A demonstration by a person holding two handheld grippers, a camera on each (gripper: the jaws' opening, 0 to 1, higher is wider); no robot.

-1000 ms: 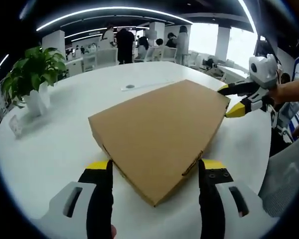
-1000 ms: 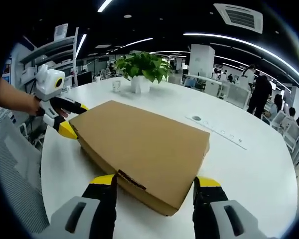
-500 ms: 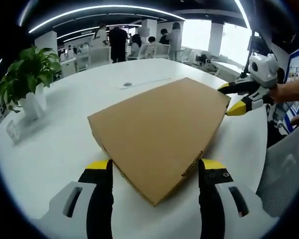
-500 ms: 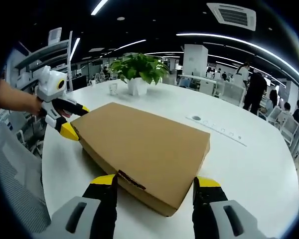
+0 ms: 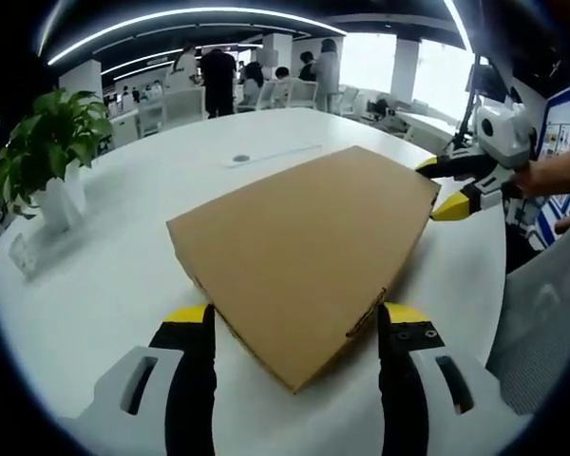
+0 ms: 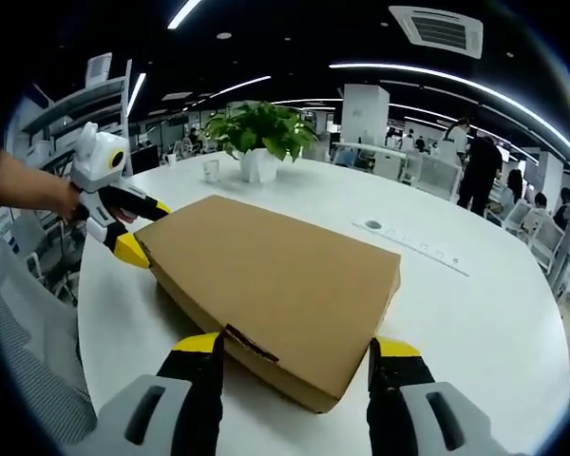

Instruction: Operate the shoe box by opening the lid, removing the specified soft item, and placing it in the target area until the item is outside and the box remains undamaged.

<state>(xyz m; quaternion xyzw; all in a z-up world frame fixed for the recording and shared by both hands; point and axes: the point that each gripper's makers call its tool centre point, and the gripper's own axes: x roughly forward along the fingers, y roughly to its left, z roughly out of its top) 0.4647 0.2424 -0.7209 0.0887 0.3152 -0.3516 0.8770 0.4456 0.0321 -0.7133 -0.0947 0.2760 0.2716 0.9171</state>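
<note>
A: Item one, shoe box (image 5: 304, 252). Plain brown cardboard, lid closed, lying flat on the white table (image 5: 104, 285). Any print or label?

B: None legible on the lid or the sides in either view. A torn notch shows on the near edge in the right gripper view, same box (image 6: 271, 285).

A: Item two, left gripper (image 5: 296, 328).

B: Black jaws with yellow tips, spread wide, one on each side of a near corner of the box. Whether the tips touch the cardboard cannot be told. In the right gripper view it (image 6: 133, 228) comes in from the left, held by a hand (image 6: 28, 195), its yellow tips at the far corner of the box, one above the lid edge and one below.

A: Item three, right gripper (image 6: 294, 347).

B: Jaws likewise spread, straddling the near corner of the box. In the left gripper view it (image 5: 442, 188) sits at the far right corner, a hand (image 5: 551, 176) behind it, tips parted around the lid edge.

A: Surroundings?

B: Potted plant (image 5: 43, 152) in a white pot on the table, well apart from the box; a small card stand (image 5: 24, 255) just beside it, writing too small to read. People (image 5: 218, 81) stand far behind in the office.
</note>
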